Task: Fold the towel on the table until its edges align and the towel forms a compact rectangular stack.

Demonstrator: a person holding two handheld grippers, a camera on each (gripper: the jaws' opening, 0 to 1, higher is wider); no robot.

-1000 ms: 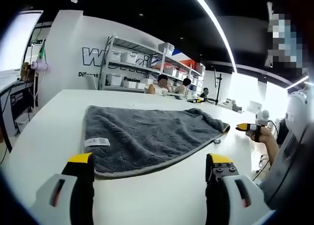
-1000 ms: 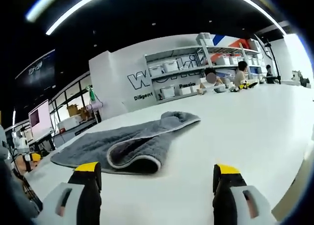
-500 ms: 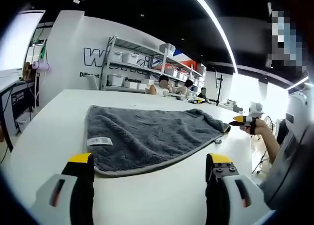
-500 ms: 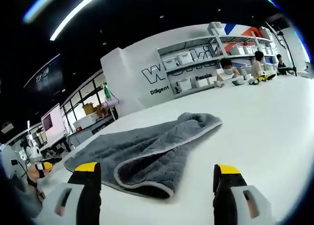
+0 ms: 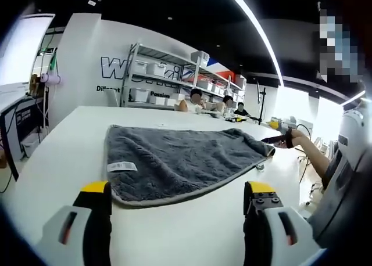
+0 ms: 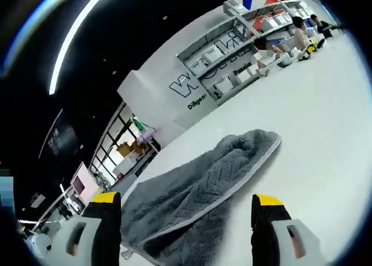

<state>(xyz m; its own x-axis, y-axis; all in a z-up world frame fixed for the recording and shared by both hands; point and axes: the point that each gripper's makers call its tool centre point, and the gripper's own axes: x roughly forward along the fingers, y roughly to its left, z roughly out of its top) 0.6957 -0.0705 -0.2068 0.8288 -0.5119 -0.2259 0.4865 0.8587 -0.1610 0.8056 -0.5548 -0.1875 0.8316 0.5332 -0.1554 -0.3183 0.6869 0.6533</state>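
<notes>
Towel [image 5: 180, 161]: grey, lying on the table [image 5: 52, 161], already doubled, one long layer over another, its white label on top near the corner closest to your left gripper [image 5: 174, 211]
Left gripper: your jaws stand wide and empty, just short of the towel's near hem
Right gripper [image 6: 186, 219]: jaws also wide, nothing between them, poised over the towel's bordered edge at the opposite end
Risk: if you pinch just the top layer, the lower one stays behind and the edges won't line up
Risk: pull one end ahead of the other and the fold goes skew
</notes>
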